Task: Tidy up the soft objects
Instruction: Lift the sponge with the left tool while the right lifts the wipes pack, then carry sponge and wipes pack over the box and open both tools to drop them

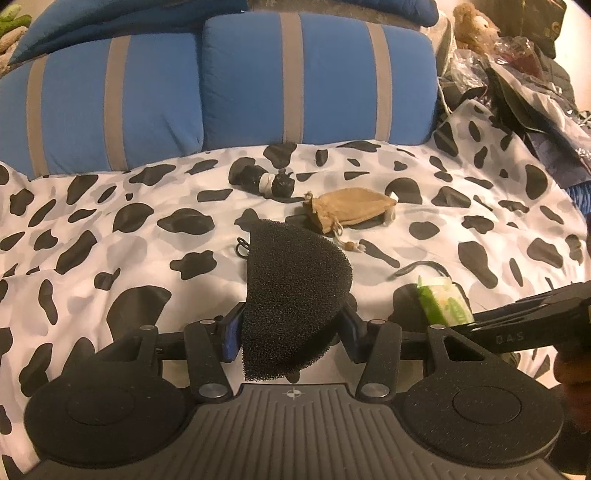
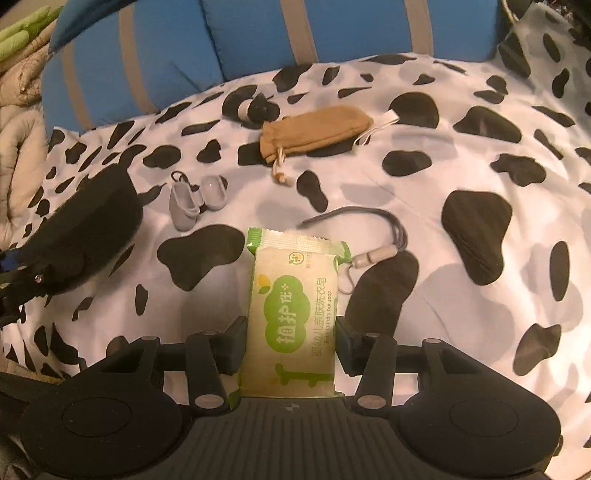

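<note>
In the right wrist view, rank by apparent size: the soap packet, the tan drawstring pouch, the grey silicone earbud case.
1. Soap packet, though it sits nearest the camera, in the claw, so it is probably magnified.
2. Tan drawstring pouch.
3. Grey silicone earbud case, clearly smallest.

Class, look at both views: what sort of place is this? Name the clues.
Probably a bedroom: a cow-print bedsheet, blue striped pillows at its far edge, and a plush toy among piled clutter.
</note>
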